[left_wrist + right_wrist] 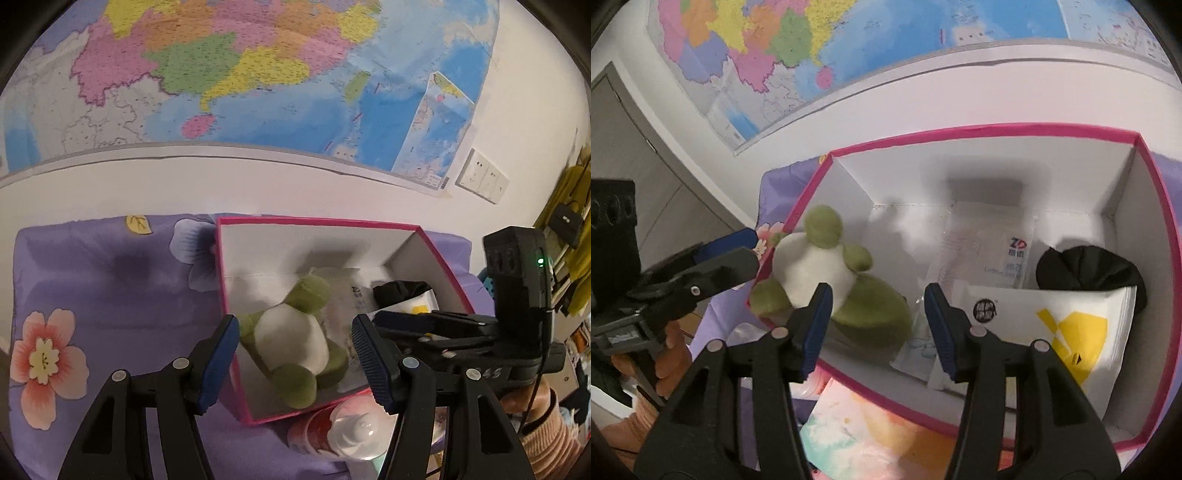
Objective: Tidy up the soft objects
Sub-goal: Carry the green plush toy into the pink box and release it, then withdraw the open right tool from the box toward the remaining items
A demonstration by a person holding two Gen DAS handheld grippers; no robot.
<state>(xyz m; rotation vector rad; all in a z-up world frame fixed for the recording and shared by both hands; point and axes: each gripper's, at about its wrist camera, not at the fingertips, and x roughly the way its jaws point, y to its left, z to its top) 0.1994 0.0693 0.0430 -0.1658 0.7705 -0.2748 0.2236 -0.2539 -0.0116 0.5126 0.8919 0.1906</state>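
Note:
A pink-rimmed white box (325,222) (997,130) stands on a purple flowered cloth (110,280). Inside lies a green and white plush turtle (291,332) (816,266), belly up, against the box's left wall. A clear packet (986,251), a white and yellow packet (1052,321) and a black soft item (400,290) (1086,269) also lie inside. My left gripper (295,354) is open above the turtle, holding nothing. My right gripper (879,325) is open over the box's near edge, holding nothing.
A white-capped bottle with a red label (343,430) lies in front of the box. A pastel printed sheet (879,428) lies under my right gripper. A map (221,74) covers the wall behind. A wall socket (482,181) is at the right.

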